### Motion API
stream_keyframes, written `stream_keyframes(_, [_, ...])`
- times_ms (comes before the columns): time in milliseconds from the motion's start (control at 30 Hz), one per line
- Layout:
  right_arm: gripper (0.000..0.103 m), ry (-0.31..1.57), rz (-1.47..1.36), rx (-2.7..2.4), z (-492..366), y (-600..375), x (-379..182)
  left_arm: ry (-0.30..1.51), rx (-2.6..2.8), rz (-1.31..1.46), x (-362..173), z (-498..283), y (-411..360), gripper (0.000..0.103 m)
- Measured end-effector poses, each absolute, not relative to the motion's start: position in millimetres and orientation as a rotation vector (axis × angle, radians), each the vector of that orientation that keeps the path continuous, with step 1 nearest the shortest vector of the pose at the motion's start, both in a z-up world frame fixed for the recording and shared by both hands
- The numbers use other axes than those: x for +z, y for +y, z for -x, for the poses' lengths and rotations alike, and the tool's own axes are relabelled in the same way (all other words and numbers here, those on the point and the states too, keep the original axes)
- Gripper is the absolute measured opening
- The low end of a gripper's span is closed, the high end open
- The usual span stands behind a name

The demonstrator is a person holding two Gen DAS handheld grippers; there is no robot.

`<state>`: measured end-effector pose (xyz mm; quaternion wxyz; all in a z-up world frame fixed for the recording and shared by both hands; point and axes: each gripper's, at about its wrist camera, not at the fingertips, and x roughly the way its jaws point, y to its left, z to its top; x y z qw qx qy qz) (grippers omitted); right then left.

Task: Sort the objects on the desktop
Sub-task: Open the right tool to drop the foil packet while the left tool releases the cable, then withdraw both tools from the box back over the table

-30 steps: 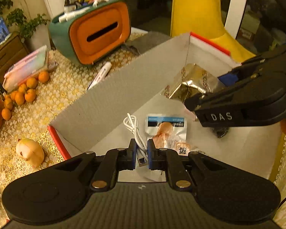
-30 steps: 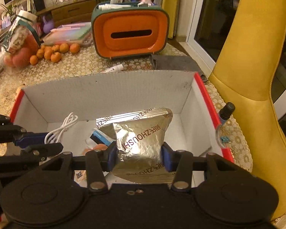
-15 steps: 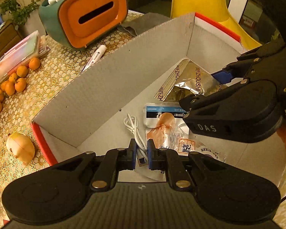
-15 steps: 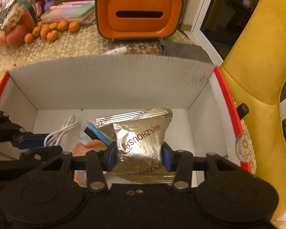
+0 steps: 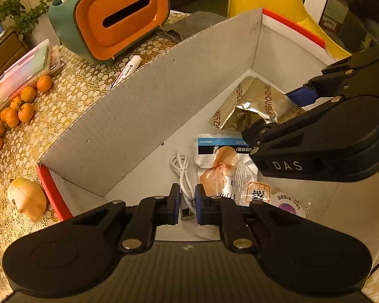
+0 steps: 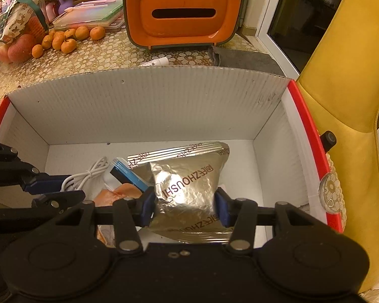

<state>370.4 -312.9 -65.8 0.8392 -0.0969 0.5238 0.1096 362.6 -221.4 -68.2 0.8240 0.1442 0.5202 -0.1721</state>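
1. The cardboard box (image 6: 149, 106) holds a foil packet (image 6: 187, 179), a snack pouch (image 5: 219, 166) and a white cable (image 5: 182, 171).
2. Left gripper (image 5: 187, 202) is clamped on the cable's plug; right gripper (image 6: 185, 204) is opening, foil packet between its pads.
3. Beyond, oranges (image 6: 68, 39) and an orange tissue box (image 6: 182, 10) sit on the patterned table (image 6: 88, 60).

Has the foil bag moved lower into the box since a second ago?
Yes. The foil bag now sits lower against the box's back wall, close to the floor.

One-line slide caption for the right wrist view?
Right gripper, jaws opening around a silver foil packet, inside the red-rimmed cardboard box beside a white USB cable.
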Motion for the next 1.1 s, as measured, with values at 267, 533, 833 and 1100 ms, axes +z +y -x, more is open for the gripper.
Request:
stream_keyframes(267, [0.069,1.067,0.164,0.232,-365,-321,-58,1.087,-0.381,-0.267,-63,-356,-218,0.012])
stream_keyframes(533, [0.074,1.039,0.114,0.236,-355,-330,-43,1.047,-0.403,-0.231,-48,-342,-215,0.014])
stream_keyframes(833, [0.078,1.004,0.103,0.240,-334,-339,-21,1.006,-0.408,-0.211,-29,-321,-210,0.028])
stream_keyframes(1100, [0.083,0.972,0.098,0.260,-312,-344,-5,0.959,-0.420,-0.197,-13,-299,-203,0.072])
